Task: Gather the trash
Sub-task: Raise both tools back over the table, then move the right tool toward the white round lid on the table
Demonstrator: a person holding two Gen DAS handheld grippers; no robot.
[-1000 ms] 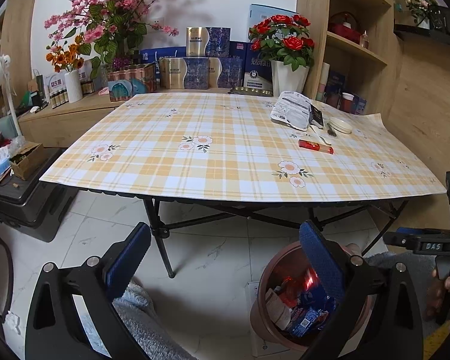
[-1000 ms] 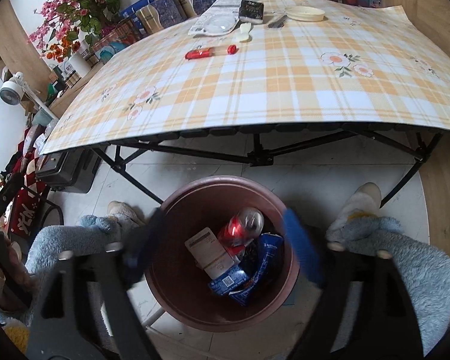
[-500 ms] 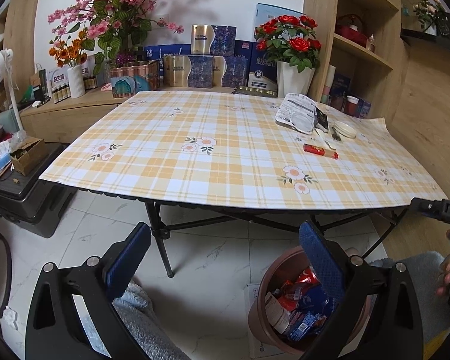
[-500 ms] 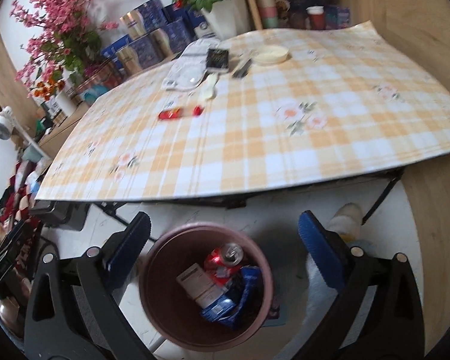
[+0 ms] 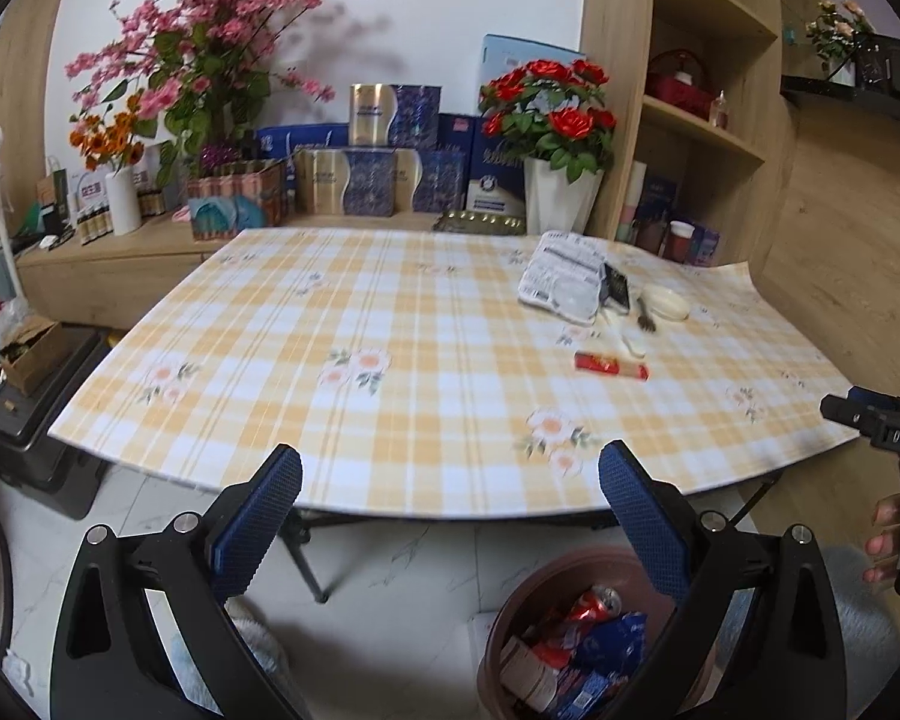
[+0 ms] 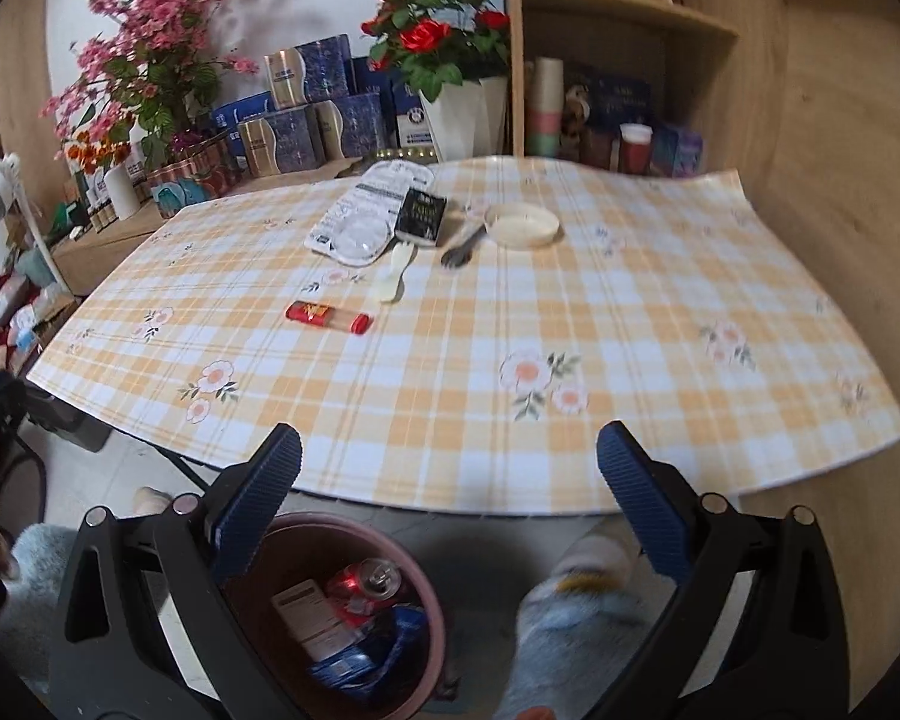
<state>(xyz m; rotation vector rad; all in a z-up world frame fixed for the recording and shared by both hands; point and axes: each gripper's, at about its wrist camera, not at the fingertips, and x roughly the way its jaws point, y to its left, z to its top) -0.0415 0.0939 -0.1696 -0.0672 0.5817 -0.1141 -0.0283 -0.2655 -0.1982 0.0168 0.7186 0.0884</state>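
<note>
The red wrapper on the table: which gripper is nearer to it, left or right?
Probably right, by a narrow margin. The red wrapper lies ahead and left of the open right gripper; from the open left gripper it lies ahead and right. Both hover off the table's near edge.

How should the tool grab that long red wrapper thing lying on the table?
Grip the red wrapper across its narrow middle, coming down from above. It lies flat on the tablecloth, long and thin, running roughly left to right, so the pads should close on its two long edges. It sits apart from the white spoon, leaving room. The right tool is open and empty.
</note>
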